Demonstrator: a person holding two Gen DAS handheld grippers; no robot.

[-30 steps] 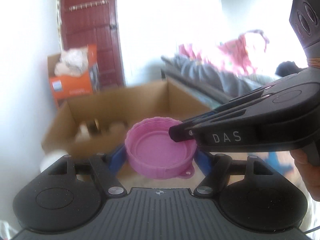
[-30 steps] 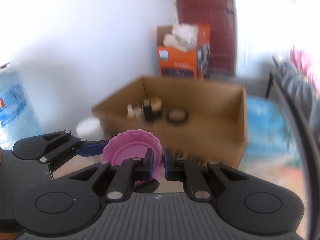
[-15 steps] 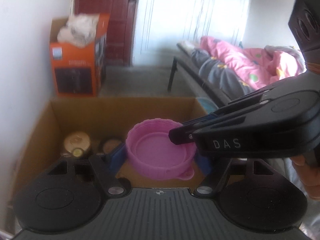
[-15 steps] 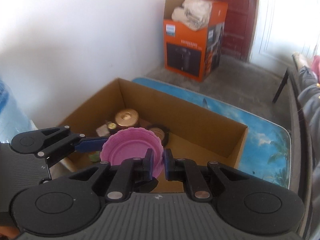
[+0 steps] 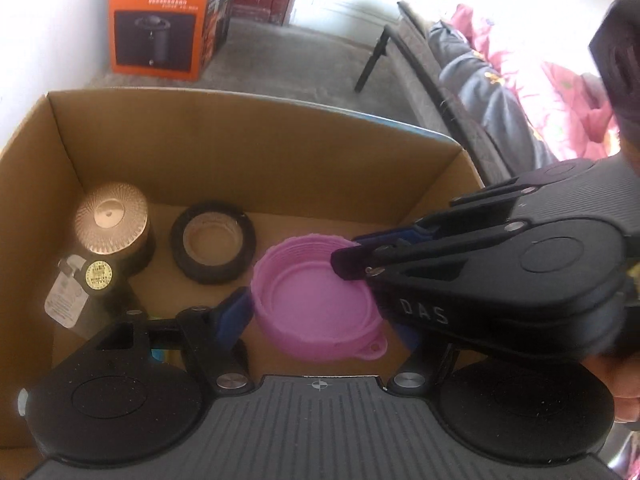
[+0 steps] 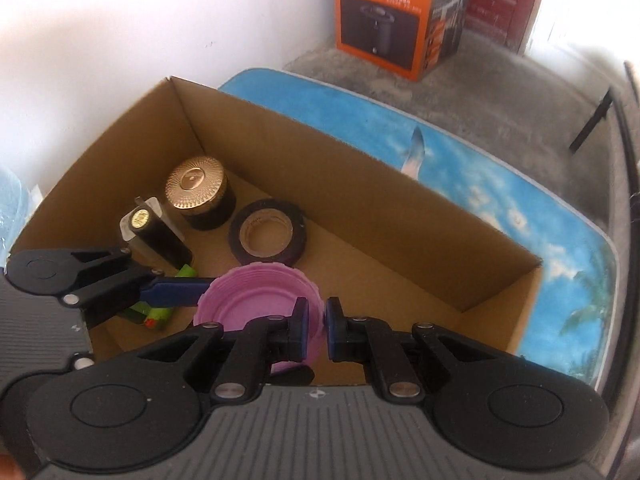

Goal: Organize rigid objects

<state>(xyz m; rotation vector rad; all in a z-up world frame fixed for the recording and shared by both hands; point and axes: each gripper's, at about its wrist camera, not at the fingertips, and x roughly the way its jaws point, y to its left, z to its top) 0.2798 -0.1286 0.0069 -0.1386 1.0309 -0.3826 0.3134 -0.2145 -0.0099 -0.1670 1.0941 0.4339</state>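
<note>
A pink plastic lid, hollow side up, hangs over the open cardboard box. My left gripper is shut on it, with a blue finger against each side. My right gripper comes in from the right and pinches the lid's far rim. In the right wrist view the pink lid stands edge-on between the shut pads of my right gripper. One left finger touches its left side there. The lid's underside is hidden.
Inside the box stand a gold-topped jar, a black tape roll, a dark bottle with a gold cap and green items. The box sits on a blue printed tabletop. An orange carton and a bed lie beyond.
Both grippers have carried the pink lid from in front of the box to above its inside and tipped downward. The grip on the lid is unchanged.
</note>
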